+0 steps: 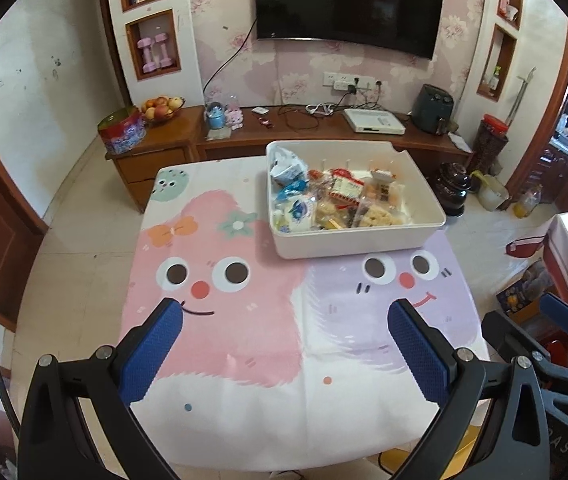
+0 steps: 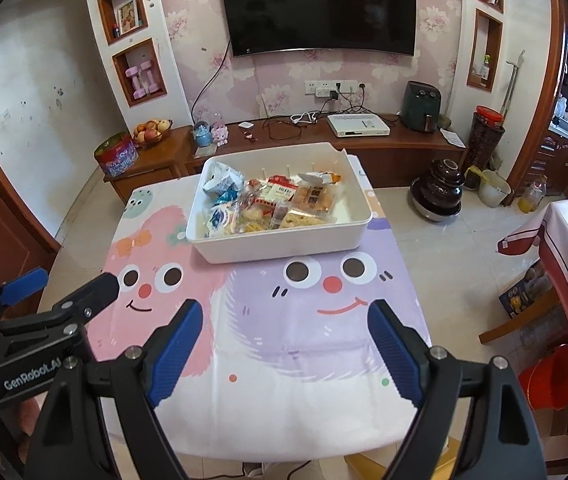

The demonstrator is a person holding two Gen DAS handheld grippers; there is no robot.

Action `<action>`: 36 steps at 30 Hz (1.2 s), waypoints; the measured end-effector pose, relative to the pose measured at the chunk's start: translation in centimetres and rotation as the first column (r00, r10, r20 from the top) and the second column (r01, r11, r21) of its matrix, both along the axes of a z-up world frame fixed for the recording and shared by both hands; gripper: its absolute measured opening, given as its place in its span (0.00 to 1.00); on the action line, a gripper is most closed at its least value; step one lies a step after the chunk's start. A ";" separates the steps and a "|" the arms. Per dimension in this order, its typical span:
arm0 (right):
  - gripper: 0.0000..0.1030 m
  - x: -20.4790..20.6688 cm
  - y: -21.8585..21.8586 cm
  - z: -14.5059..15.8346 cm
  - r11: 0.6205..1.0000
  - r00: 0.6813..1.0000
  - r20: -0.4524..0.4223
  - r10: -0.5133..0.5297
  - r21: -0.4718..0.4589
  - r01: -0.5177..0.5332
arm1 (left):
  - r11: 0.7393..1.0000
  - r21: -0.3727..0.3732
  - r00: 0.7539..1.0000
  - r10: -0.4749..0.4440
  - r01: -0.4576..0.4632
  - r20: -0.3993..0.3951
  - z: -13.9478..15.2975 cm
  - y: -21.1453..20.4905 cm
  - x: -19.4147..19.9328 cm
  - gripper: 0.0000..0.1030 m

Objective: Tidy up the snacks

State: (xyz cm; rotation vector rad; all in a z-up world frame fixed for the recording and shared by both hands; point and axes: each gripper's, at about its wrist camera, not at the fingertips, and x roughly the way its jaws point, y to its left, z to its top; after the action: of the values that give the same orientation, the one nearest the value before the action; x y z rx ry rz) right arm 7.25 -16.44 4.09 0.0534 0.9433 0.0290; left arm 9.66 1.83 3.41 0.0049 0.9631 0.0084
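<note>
Right wrist view reads "GenRobot.AI" on the left gripper (image 2: pixel 60 284); both it and the right gripper (image 2: pixel 285 322) are spread, empty.

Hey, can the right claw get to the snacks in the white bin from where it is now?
Probably yes. The right claw is open and empty, and only bare tablecloth lies between it and the white bin, whose top is uncovered, leaving the snacks exposed.

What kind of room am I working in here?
Most likely a home living room. A TV hangs on floral wallpaper above a wooden cabinet with a fruit bowl. The snack bin sits on a table with a cartoon cloth.
</note>
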 end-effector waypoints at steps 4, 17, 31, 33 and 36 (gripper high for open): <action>0.83 0.0 0.4 -0.3 1.000 1.000 -0.020 -0.001 -0.008 0.001 | 0.999 0.026 1.000 0.020 -0.020 -0.001 -0.2 0.3 -0.3 0.99; 0.83 0.6 1.1 -0.7 0.999 0.999 -0.051 -0.009 -0.042 0.006 | 0.999 0.030 0.999 0.040 -0.040 -0.019 -0.7 0.6 -0.6 0.99; 0.83 0.1 0.8 -1.3 0.999 0.998 -0.060 -0.019 -0.039 0.017 | 0.999 0.029 0.999 0.036 -0.035 -0.019 -0.8 0.6 -0.6 0.99; 0.83 0.1 0.8 -1.3 0.999 0.998 -0.059 -0.018 -0.039 0.016 | 0.999 0.029 0.999 0.035 -0.034 -0.020 -0.8 0.7 -0.6 0.99; 0.83 0.1 0.9 -1.2 0.999 0.998 -0.060 -0.019 -0.039 0.017 | 0.999 0.027 0.999 0.033 -0.033 -0.026 -1.1 0.8 -0.7 0.99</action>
State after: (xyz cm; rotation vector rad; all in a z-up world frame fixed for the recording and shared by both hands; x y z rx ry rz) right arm 7.36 -15.57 2.84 0.0273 1.0033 -0.0072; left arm 8.98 2.66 2.31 0.0133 0.9891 0.0516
